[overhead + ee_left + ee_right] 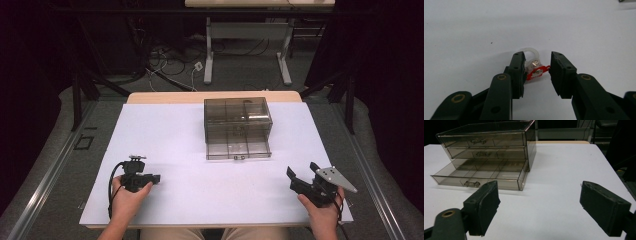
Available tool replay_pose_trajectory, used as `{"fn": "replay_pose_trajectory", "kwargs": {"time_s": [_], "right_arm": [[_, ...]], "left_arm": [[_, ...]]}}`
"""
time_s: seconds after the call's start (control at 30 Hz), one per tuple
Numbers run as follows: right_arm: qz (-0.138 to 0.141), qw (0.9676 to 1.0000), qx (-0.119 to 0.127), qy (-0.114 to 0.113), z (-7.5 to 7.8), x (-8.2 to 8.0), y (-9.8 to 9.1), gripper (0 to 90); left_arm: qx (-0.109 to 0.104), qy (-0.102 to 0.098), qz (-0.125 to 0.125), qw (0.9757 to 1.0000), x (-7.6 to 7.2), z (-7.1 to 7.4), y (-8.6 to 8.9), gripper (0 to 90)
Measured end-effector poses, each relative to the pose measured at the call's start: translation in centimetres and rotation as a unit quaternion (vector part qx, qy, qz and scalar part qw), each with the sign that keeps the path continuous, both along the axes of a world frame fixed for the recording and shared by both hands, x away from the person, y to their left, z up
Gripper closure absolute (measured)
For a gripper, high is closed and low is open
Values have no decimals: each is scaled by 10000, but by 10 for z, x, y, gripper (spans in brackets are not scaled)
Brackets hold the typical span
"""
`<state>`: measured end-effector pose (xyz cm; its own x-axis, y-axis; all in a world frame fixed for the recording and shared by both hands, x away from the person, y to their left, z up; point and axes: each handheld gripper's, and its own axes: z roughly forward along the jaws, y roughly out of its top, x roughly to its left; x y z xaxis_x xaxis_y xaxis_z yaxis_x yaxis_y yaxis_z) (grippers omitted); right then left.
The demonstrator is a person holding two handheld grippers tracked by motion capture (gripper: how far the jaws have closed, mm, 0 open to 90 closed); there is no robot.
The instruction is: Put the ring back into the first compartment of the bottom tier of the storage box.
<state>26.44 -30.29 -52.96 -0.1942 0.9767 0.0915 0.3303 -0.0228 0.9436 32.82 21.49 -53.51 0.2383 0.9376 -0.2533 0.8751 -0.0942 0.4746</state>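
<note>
A small clear plastic ring with a red and white charm (535, 70) lies on the white table sheet (190, 145). It sits between the jaws of my left gripper (537, 62), its ends just at the two pads, with no firm squeeze visible. The left gripper (156, 178) rests low at the front left. At the front right, my right gripper (301, 170) stands wide open (539, 195) with nothing between its pads. It faces a smoky transparent drawer box (237, 112) with three drawers. The bottom drawer (481, 173) is pulled out and looks empty.
The drawer box (489, 140) stands mid-table toward the far edge. Bare white sheet lies between it and both grippers. Beyond the table are a floor with cables (170, 67) and the legs of another table (209, 55).
</note>
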Motion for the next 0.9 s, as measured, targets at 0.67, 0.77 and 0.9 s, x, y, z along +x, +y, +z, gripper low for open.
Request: {"fn": "replay_pose_trajectory", "kwargs": {"time_s": [0.67,0.77,0.9], "right_arm": [[-6,10000,33,15,0,0,-1,153],[-5,10000,66,33,0,0,0,153],[1,10000,57,42,0,0,-1,154]], "left_arm": [[12,53,-174,9998,2,1,1,726],[14,-20,-115,9999,2,0,0,727],[-32,-1,-143,9999,2,0,2,729]]}}
